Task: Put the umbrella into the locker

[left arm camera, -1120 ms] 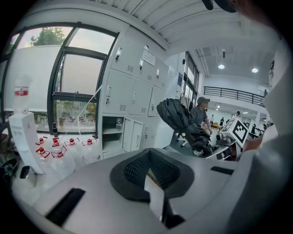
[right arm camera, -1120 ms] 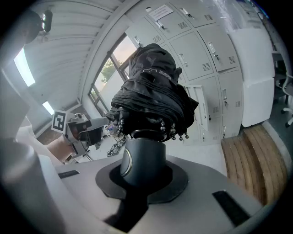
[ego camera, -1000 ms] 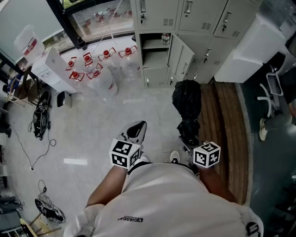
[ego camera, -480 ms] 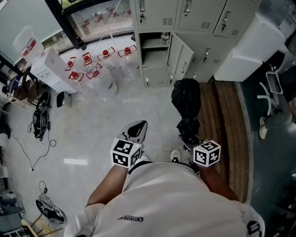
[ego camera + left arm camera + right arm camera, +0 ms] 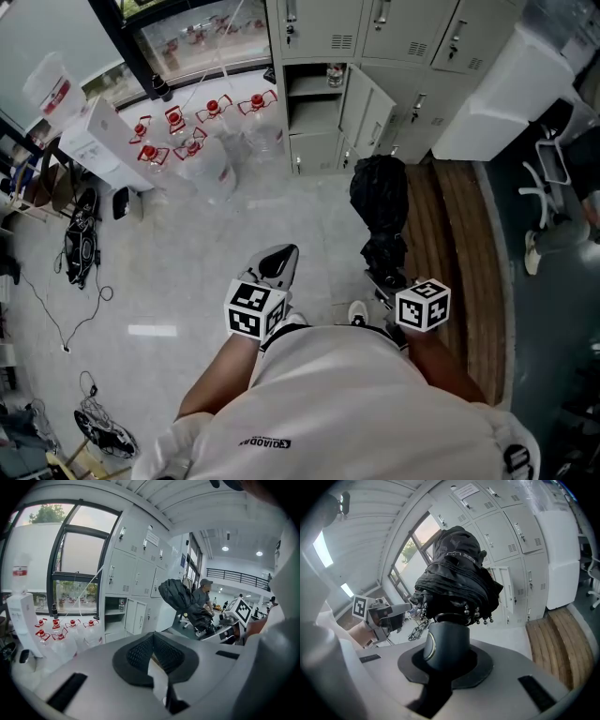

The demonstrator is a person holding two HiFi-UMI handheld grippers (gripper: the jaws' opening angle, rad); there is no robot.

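Note:
A folded black umbrella (image 5: pixel 379 202) sticks out ahead of me, and my right gripper (image 5: pixel 386 272) is shut on its dark round handle (image 5: pixel 443 644). Its bunched canopy (image 5: pixel 457 573) fills the middle of the right gripper view and points toward the grey lockers (image 5: pixel 511 527). One locker compartment (image 5: pixel 314 89) stands open with its door (image 5: pixel 367 112) swung out to the right; a small bottle sits on its shelf. My left gripper (image 5: pixel 277 262) hangs level beside the right one, shut with nothing in it; its pads (image 5: pixel 140 651) meet in the left gripper view, where the umbrella (image 5: pixel 180 597) shows at the right.
Several clear water jugs with red caps (image 5: pixel 202 141) stand on the floor left of the lockers. A white appliance (image 5: pixel 506 94) and a slatted wooden platform (image 5: pixel 459 262) lie to the right. Cables (image 5: pixel 84 244) trail at far left. A person (image 5: pixel 204 590) stands in the background.

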